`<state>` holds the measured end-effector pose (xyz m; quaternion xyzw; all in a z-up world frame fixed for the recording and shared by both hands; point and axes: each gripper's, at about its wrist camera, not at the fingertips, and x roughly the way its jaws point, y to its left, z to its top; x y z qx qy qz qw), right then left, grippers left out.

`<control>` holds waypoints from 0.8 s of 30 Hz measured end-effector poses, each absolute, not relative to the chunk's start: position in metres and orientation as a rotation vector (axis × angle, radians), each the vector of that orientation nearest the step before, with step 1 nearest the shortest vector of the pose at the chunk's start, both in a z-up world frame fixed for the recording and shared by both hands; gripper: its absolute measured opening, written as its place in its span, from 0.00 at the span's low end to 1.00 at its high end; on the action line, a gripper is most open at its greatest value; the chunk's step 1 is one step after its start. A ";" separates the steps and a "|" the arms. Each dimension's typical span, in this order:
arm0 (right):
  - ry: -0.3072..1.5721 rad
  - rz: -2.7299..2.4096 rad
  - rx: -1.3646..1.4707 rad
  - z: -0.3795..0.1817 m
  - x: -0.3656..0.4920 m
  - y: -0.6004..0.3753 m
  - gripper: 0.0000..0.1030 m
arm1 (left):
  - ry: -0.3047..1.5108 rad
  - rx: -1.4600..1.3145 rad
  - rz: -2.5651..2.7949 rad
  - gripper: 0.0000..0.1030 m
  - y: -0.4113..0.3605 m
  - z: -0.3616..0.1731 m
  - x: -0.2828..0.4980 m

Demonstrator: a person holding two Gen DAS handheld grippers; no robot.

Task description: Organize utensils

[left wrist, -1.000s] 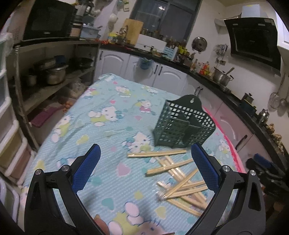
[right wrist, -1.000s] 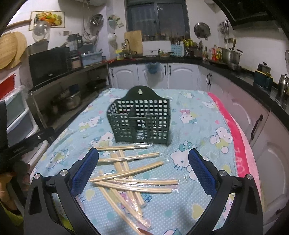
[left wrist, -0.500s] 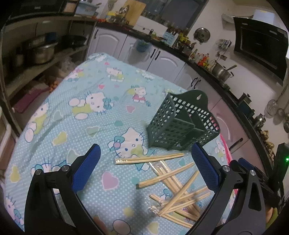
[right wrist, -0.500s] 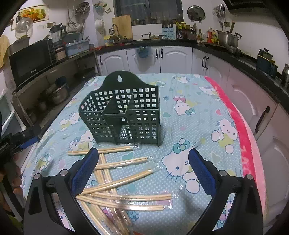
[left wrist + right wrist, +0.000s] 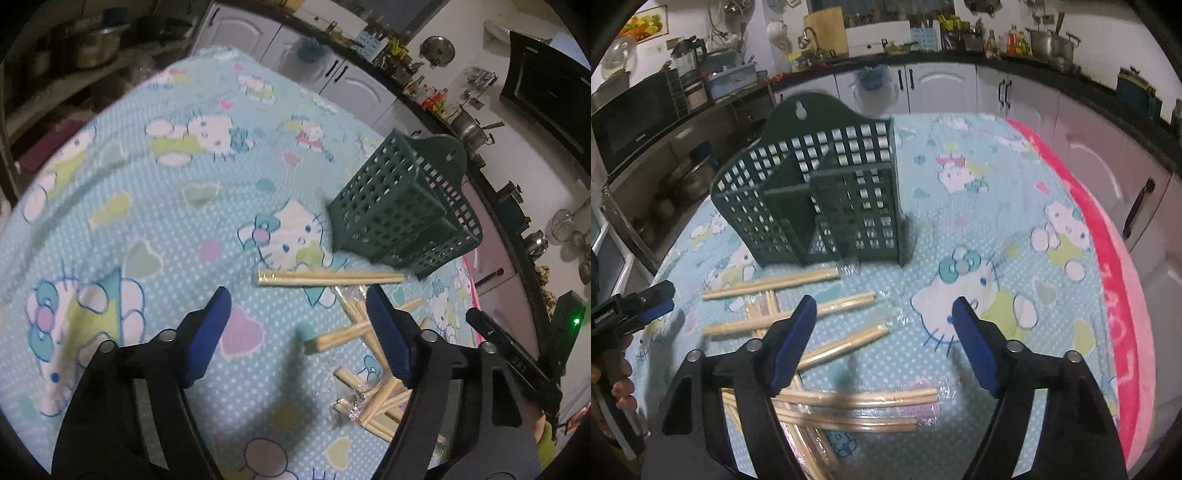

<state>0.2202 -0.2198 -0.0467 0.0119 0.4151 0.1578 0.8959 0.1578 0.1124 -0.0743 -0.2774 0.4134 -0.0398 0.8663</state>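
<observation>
Several pairs of plastic-wrapped wooden chopsticks [image 5: 332,277] lie scattered on the cartoon-print cloth in front of a dark green lattice utensil holder [image 5: 399,218], which stands upright. My left gripper [image 5: 297,295] hovers over the left edge of the pile; its jaws are closing with nothing pressed between the pads. In the right wrist view the holder [image 5: 820,199] stands behind the chopsticks [image 5: 849,343]. My right gripper [image 5: 884,306] hangs above their right ends, jaws also closing, pads touching nothing. Each gripper shows at the edge of the other's view: the right one [image 5: 509,350], the left one [image 5: 631,306].
The light blue tablecloth [image 5: 997,229] has a pink border [image 5: 1115,295] along its right edge. White cabinets [image 5: 942,88] and a dark counter with pots and bottles run behind the table. Shelves with pans [image 5: 92,48] stand to the left.
Both grippers have come down and forward toward the chopstick pile, and their jaws have narrowed. The holder and chopsticks lie where they were.
</observation>
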 end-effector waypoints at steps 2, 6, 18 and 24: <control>0.885 0.334 0.033 -0.054 0.221 -0.221 0.61 | 0.878 -0.600 -0.096 0.63 0.110 -0.079 0.160; 0.936 0.347 0.060 -0.068 0.227 -0.223 0.54 | 0.897 -0.653 -0.108 0.55 0.110 -0.087 0.167; 1.055 0.352 0.181 -0.093 0.249 -0.222 0.37 | 0.968 -0.846 -0.040 0.49 0.123 -0.108 0.192; 1.084 0.347 0.257 -0.100 0.260 -0.229 0.29 | 0.958 -0.887 0.005 0.39 0.128 -0.110 0.200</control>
